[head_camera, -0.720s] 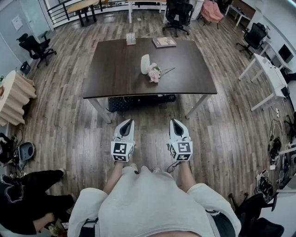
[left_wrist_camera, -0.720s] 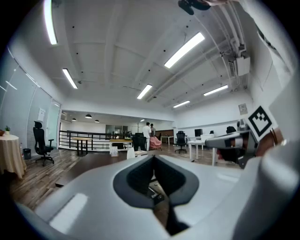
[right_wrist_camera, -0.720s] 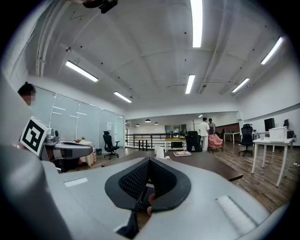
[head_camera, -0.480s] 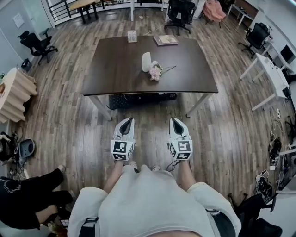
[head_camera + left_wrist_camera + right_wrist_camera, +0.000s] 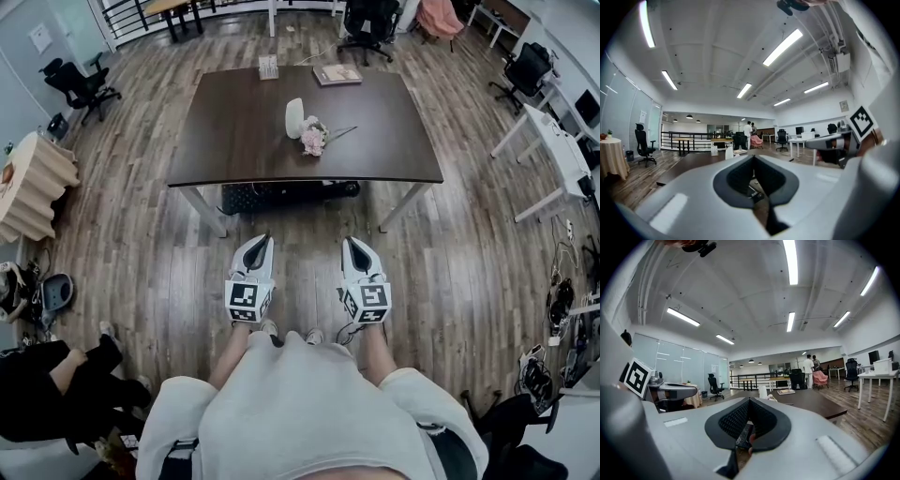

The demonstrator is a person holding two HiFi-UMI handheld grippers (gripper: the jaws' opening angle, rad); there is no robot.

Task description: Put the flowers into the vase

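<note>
Hovering above the wooden floor (image 5: 141,253), the left gripper (image 5: 262,242) and right gripper (image 5: 350,242) each had jaws closed tight on nothing. Beyond them, on the dark table (image 5: 234,141), the pink flowers (image 5: 313,139) lay just beside the upright white vase (image 5: 294,118).

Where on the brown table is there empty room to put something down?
The table is bare along its left side, left of the vase, and at the near right corner, past the flowers. It is crowded in the middle, where vase and flowers sit close, and at the far edge by the book.
</note>
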